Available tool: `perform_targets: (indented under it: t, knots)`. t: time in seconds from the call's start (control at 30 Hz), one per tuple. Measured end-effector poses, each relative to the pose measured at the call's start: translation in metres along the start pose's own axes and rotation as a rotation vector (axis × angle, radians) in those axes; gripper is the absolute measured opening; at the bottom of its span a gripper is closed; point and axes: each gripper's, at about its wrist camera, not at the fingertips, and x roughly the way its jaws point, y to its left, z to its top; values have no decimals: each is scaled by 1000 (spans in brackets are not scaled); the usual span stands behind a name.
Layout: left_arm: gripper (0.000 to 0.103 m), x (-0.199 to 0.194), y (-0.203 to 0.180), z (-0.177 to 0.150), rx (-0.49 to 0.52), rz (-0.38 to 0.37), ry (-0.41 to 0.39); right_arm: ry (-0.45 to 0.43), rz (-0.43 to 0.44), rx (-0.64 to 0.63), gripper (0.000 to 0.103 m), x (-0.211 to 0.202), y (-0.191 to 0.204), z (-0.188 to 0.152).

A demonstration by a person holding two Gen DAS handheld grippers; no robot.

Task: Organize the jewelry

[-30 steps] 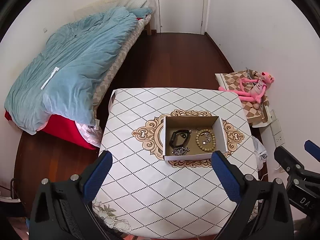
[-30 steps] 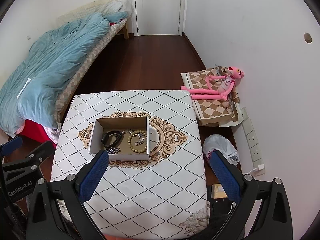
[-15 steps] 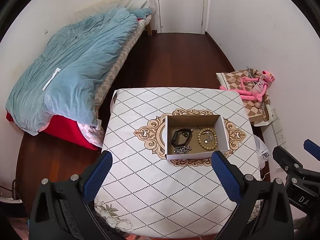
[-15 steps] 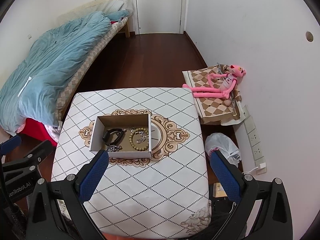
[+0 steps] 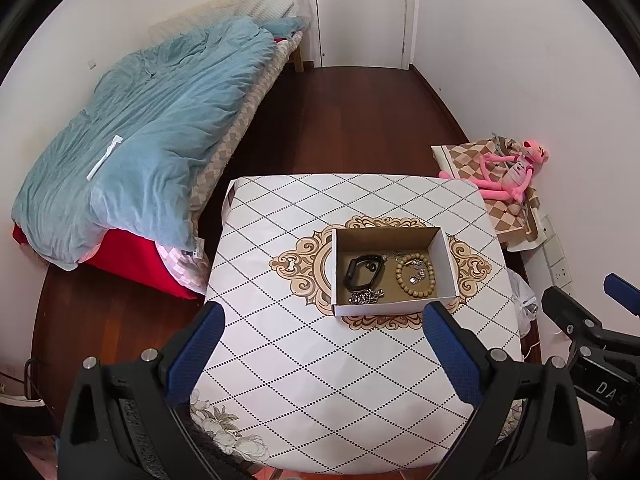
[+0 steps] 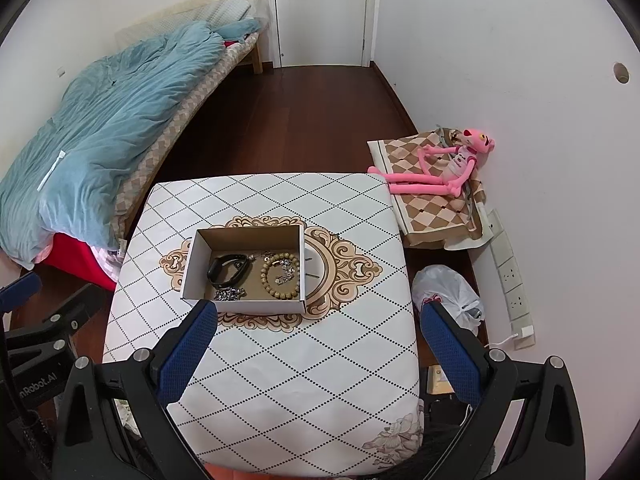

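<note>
The left gripper [image 5: 320, 332] is hovering above the near part of the table, its blue-padded fingers [image 5: 196, 344] spread wide apart and gripping nothing. The right gripper [image 6: 318, 332] is hanging alongside it in the same condition: fingers [image 6: 448, 344] wide apart, nothing between them. Both are sitting well clear of the tabletop.

Ahead of both grippers, an open cardboard box [image 5: 442, 258] is resting on the ornate medallion at the centre of the diamond-patterned tablecloth [image 5: 320, 360]. The jewelry is lying inside the box: a black wristband [image 5: 362, 271] at the left, a beaded wooden bracelet [image 5: 415, 274] at the right with small silver pieces [image 5: 416, 270] inside its ring, and a silver chain [image 5: 365, 297] bunched against the near wall. Whether the chain is touching the wristband cannot be determined. The near wall of the box is standing between the grippers and the contents.

Left of the table, a bed is carrying a rumpled teal duvet [image 5: 152, 128] over a red cover [image 5: 132, 264]. To the right, a pink plush toy [image 6: 444, 168] is lying on a brown checkered cloth [image 6: 432, 208] against the wall. A white plastic bag [image 6: 446, 296] is sitting on the floor just beside the table's right edge, near wall sockets [image 6: 510, 272]. A closed white door [image 6: 322, 12] is standing at the far end of the dark wooden floor [image 5: 360, 120].
</note>
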Motion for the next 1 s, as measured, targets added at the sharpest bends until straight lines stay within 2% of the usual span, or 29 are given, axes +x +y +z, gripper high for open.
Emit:
perform_targets:
  t: [1.0]
  knots:
    - [101,-6,2,0,5,3,-10,3,0,-10,103,0,-8,0]
